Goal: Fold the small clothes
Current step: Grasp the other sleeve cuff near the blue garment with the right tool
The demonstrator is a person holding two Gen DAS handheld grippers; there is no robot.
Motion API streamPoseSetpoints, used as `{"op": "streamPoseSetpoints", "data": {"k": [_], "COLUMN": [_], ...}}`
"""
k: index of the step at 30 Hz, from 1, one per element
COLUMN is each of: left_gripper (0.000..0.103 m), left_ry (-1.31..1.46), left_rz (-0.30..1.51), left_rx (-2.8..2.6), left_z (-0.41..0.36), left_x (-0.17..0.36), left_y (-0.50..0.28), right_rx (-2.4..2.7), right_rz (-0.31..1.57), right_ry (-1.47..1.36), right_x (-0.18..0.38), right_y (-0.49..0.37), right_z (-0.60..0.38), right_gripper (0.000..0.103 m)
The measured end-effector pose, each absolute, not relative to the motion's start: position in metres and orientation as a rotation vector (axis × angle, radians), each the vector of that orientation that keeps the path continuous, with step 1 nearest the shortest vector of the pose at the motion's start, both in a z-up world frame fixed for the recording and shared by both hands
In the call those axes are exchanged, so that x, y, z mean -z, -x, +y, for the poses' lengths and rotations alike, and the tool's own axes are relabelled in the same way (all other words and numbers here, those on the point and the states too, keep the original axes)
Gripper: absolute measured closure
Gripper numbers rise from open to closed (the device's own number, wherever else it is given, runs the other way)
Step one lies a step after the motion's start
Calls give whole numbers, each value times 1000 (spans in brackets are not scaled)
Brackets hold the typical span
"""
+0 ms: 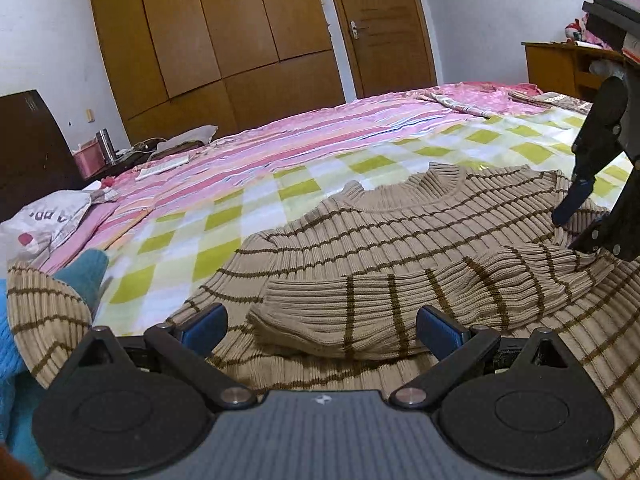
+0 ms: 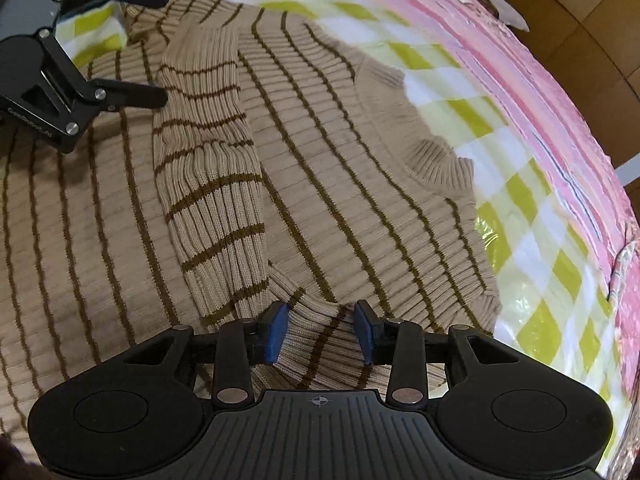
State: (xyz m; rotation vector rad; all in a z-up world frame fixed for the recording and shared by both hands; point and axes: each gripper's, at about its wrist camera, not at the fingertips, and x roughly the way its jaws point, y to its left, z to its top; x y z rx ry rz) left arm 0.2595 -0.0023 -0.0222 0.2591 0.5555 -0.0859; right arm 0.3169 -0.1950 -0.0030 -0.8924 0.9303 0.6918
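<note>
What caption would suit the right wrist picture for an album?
Right tongs straddling a fold of the striped beige sweater, one sleeve folded across it, on a checked bedspread.

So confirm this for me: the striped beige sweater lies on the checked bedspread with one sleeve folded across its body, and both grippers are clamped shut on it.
Not quite. The sweater does lie on the checked bedspread with a sleeve folded across, but the left gripper is wide open, as the left wrist view shows.
</note>
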Motion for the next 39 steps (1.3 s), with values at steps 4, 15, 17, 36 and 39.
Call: {"op": "streamPoseSetpoints", "data": {"k": [4, 15, 17, 36, 39], "left_gripper": [0, 0, 0, 0, 0], "left_ry": [-263, -314, -297, -140, -118], "left_rz": [546, 579, 593, 582, 563], "left_rx": [76, -91, -96, -146, -130], "left_z": [-1, 14, 19, 96, 105], "left_x": [21, 34, 33, 15, 11], "left_y": [-261, -276, -275, -196, -195], "right_rx": [-635, -286, -279, -723, -656], "right_rz": [888, 790, 771, 590, 629], "right_ry": [877, 574, 599, 637, 600], "right_x": [1, 1, 3, 13, 19], "right_y": [-307, -334, -330, -260, -266], "right_z": [-193, -214, -208, -40, -29], "right_gripper": [91, 96, 90, 69, 97]}}
